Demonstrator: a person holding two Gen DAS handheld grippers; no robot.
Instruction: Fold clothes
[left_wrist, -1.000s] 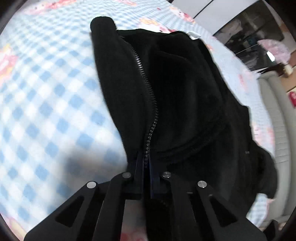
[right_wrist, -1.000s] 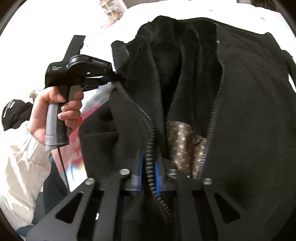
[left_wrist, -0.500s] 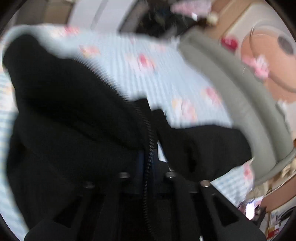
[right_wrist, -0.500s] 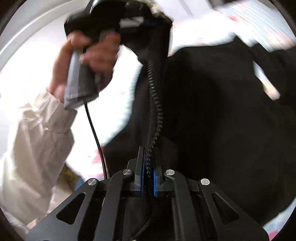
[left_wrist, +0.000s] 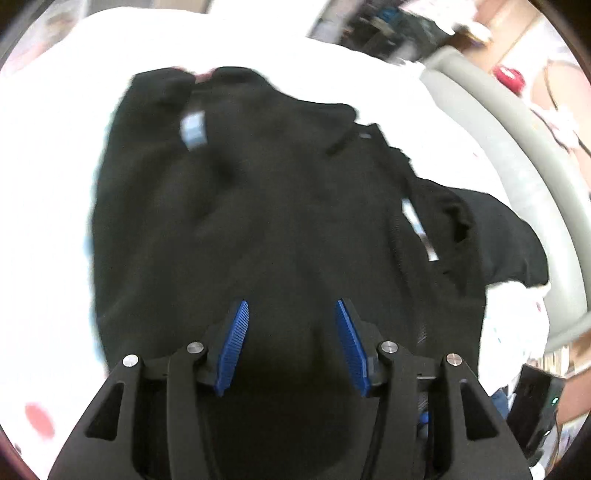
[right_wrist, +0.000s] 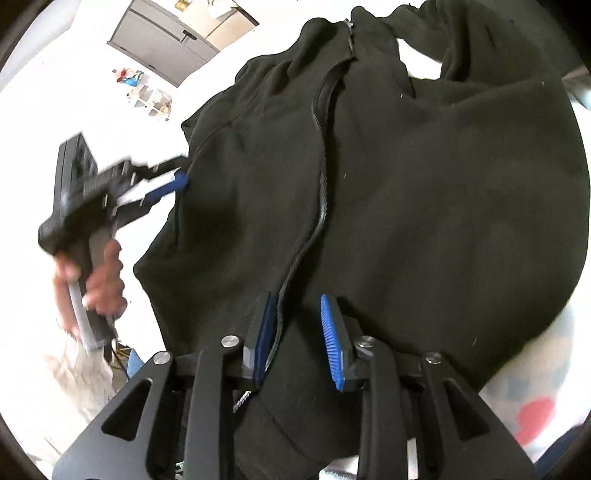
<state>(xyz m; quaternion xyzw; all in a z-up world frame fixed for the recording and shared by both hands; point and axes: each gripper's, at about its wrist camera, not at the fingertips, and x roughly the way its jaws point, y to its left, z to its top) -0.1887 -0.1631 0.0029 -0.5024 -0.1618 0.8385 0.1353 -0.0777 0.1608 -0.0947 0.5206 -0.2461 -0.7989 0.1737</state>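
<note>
As both grippers let go, the black jacket (left_wrist: 258, 206) is laid on the bed (left_wrist: 48, 177).
Left gripper (left_wrist: 291, 345) jaws have just spread, empty; right gripper (right_wrist: 297, 338) jaws have just parted around the zipper (right_wrist: 321, 166) edge at 12 o'clock. Smoothing is judged next.

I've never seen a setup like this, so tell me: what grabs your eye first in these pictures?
A big black fleece jacket fills both views, spread over a pale bed sheet, its zipper running up the middle in the right wrist view. At the bottom of each view blue-padded jaws stand apart: the left gripper and the right gripper, whose jaws have just been opening, the zipper edge between the right pair.
</note>
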